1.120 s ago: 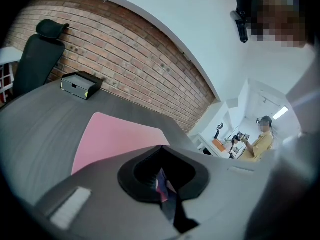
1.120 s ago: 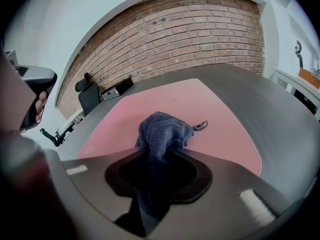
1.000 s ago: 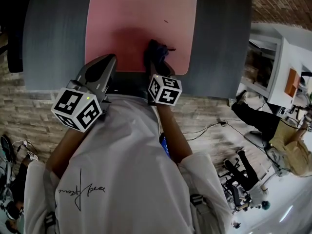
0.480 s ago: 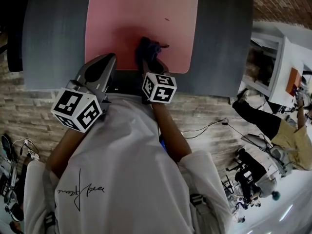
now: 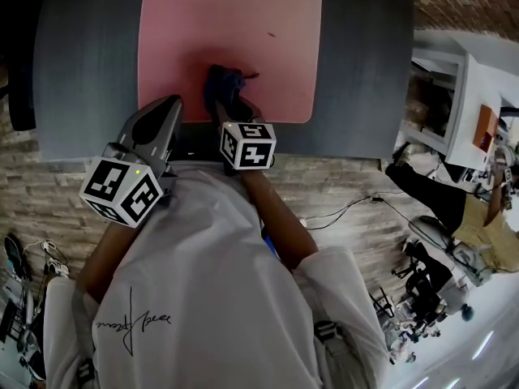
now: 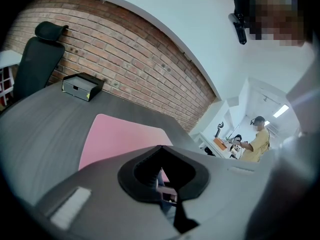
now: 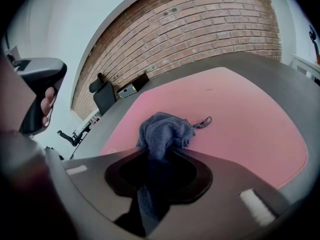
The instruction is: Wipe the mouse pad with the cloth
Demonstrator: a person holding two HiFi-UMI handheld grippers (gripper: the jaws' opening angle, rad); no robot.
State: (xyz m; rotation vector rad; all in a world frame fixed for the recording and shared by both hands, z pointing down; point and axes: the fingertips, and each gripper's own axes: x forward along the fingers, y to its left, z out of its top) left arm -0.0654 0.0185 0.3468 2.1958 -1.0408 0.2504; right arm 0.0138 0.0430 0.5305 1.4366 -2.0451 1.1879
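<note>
1. Grey at the far left: bare surface [image 5: 89, 55], with the left tongs [image 5: 166, 112] at its near edge, just left of the pad's near left corner. Closed tip to tip, gripping nothing.
2. Pink next: the mouse pad [image 5: 231, 31], flat on the surface. A rounded rectangle, seemingly a little wider than deep, so long axis across the body, left to right. Probably thin, limp and grippy underneath. Likely to lie quiet under a light wipe, though apt to creep or ruckle at an edge if pushed hard.
3. Blue-grey, close to the pad's near edge and about midway across: the cloth [image 5: 223, 83], bunched into a wad and touching the pad.
   - Soft, light and easily squashed, with no fixed shape.
   - No real long axis while crumpled, apart from a small loop [image 7: 204, 121] trailing off to the right.
   - Best taken by a gathered fold, as here, with enough wad left free beyond the tips to drag across the pad.
4. Just behind the wad, the right tongs [image 5: 229, 108], clamped on the cloth and pointing away from the body, down toward the pad. A tail of cloth hanging back between the jaws.
5. Further right, the pad's bare remainder, with a small dark fleck [image 5: 271, 33] toward the far right. By the look of it, plenty of pad not yet reached from this spot.
</note>
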